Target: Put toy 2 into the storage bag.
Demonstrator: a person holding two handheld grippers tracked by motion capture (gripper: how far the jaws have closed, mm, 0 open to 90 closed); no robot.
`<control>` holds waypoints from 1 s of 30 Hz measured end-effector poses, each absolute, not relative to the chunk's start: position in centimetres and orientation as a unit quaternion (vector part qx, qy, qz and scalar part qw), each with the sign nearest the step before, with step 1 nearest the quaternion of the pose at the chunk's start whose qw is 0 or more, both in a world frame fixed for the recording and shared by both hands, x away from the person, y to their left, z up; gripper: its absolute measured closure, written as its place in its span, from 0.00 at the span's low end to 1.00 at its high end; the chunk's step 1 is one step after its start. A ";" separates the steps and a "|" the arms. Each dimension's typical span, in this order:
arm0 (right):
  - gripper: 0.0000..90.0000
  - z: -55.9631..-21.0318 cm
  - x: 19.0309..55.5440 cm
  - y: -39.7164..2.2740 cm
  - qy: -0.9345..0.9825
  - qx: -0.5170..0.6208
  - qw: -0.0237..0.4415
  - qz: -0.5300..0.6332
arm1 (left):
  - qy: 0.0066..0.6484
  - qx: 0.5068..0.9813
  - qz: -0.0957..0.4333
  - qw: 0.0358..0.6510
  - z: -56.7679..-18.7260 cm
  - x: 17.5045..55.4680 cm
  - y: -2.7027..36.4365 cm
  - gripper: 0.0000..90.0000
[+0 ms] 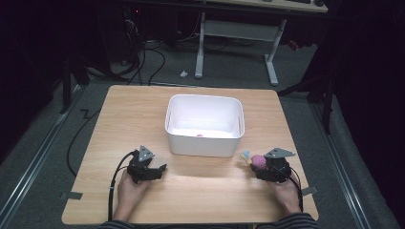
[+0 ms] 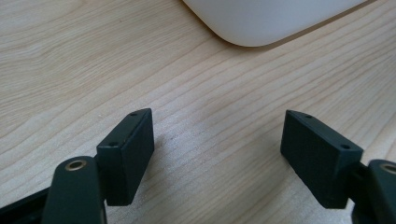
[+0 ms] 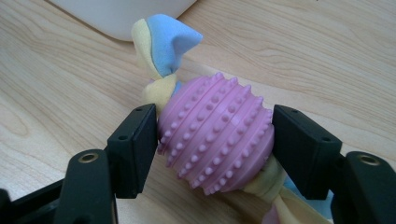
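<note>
Right tool (image 3: 215,151) clamps pink knobbed toy (image 3: 217,135) (unlabelled) | left tool (image 2: 217,154) agape

A pink, stud-covered ball (image 3: 217,133) with yellow and blue cloth (image 3: 161,44) knotted through it; black tongs (image 3: 215,149); white tub (image 1: 204,125); pale wood-grain counter (image 1: 124,109).
</note>
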State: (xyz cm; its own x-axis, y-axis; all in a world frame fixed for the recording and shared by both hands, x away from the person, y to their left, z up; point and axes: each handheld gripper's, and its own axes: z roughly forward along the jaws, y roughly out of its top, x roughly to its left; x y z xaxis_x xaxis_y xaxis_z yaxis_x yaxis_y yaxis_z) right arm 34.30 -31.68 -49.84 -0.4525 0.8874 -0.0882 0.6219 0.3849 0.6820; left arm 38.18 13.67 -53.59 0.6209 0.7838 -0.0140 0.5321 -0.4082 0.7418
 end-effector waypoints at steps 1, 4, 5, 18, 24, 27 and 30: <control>0.37 -49.8 34.3 -31.7 0.799 0.472 0.226 0.296 | 0.400 0.822 0.171 0.368 -53.6 38.2 13.7 0.29; 0.37 -49.4 34.1 -32.0 0.791 0.480 0.224 0.306 | 0.400 0.822 0.171 0.368 -53.6 38.2 13.7 0.29; 0.37 -49.3 34.0 -32.1 0.789 0.481 0.225 0.309 | 0.400 0.822 0.171 0.368 -53.6 38.2 13.7 0.29; 0.38 -47.2 33.4 -32.8 0.775 0.485 0.220 0.341 | 0.401 0.821 0.171 0.368 -53.6 38.2 13.7 0.29; 0.38 -46.4 33.4 -32.8 0.773 0.482 0.216 0.351 | 0.401 0.821 0.171 0.368 -53.6 38.2 13.7 0.29; 0.38 -45.9 33.5 -32.7 0.773 0.481 0.212 0.356 | 0.401 0.821 0.171 0.368 -53.6 38.2 13.7 0.29; 0.38 -45.5 33.4 -32.6 0.774 0.477 0.213 0.357 | 0.402 0.821 0.171 0.367 -53.6 38.2 13.7 0.29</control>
State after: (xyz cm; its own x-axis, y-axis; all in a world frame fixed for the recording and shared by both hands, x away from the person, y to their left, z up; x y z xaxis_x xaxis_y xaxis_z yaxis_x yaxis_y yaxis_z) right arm 33.45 -32.62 -45.53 -0.4539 0.8910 0.0109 0.5867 0.2897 0.7562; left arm 38.17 13.69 -53.58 0.6186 0.7856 -0.0139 0.5339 -0.4073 0.7410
